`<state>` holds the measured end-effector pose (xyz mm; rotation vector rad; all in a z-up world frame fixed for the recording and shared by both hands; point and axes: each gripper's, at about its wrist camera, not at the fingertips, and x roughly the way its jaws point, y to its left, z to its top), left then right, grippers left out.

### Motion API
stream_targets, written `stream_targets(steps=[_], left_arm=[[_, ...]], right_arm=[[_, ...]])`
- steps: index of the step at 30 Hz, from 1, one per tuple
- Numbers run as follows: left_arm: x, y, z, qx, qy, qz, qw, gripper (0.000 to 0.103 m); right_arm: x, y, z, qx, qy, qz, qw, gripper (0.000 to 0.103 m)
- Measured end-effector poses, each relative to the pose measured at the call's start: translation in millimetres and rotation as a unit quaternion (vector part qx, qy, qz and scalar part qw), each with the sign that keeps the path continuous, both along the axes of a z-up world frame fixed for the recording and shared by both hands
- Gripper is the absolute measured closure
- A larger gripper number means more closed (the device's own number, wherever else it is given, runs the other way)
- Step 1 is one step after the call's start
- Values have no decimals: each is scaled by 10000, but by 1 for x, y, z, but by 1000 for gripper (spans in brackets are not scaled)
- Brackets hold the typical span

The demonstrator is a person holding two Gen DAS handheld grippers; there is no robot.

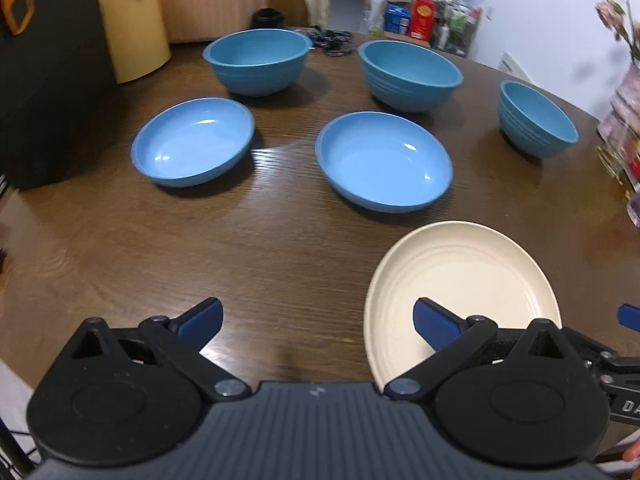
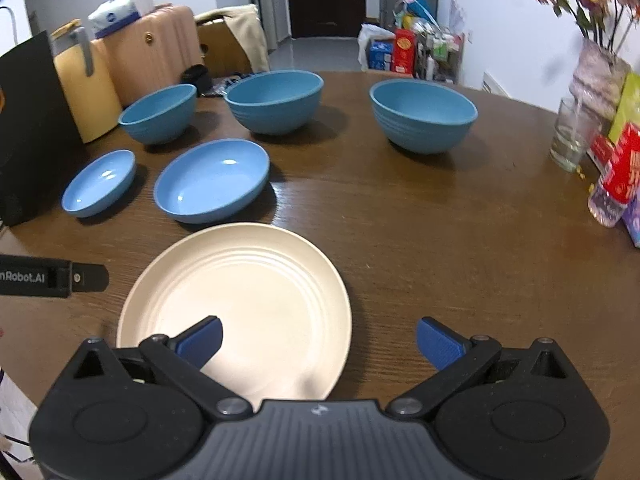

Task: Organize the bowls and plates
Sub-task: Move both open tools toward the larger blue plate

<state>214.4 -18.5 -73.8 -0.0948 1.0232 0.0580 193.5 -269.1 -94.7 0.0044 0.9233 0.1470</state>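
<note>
Left wrist view first, Ana: what can go wrong from here?

– I think the risk is the cream plate [image 1: 460, 292]. It lies flat on the wooden table [image 1: 280, 248], near the front edge. The left gripper [image 1: 316, 318] has its fingers spread wide and holds nothing, and its right finger [image 1: 436, 322] is over the plate's rim. Such a flat rim gives little to pinch, so a shallow bite could let the plate slip, or push it toward the edge.

– And the right one?

– In the right wrist view the right gripper [image 2: 318, 340] is also spread and empty, with its left finger [image 2: 202, 338] above the same plate [image 2: 240, 304]. If both go for it together, they may collide.

– Please count, from left to right.

– In the right wrist view: two shallow blue dishes, a small one [image 2: 100, 184] and a larger one [image 2: 212, 180]. Behind them are three deep blue bowls [image 2: 160, 114] [image 2: 276, 100] [image 2: 424, 114]. One cream plate is in front. That makes six pieces, all apart from each other, none stacked.

– Anything near the bowls?

– A glass [image 2: 570, 136] and a flower vase [image 2: 598, 76] stand at the right side. A wide swing with a bowl could knock them over.
</note>
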Motion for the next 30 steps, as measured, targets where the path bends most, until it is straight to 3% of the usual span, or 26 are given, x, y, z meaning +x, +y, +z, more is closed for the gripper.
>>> stream_targets(steps=[10, 18, 25, 30], left_arm=[[-10, 17, 16, 69, -115, 525, 9985, 0], [-14, 13, 17, 180, 44, 769, 9969, 0], [-17, 23, 20, 186, 115, 920, 9955, 0], [-3, 43, 25, 127, 126, 928, 9955, 0]], right_arm=[[4, -6, 6, -44, 61, -8, 10000, 0], [14, -9, 3, -52, 311, 214, 9993, 0], [24, 3, 12, -285, 467, 506, 9972, 0], [36, 20, 20, -217, 487, 377, 9979, 0]])
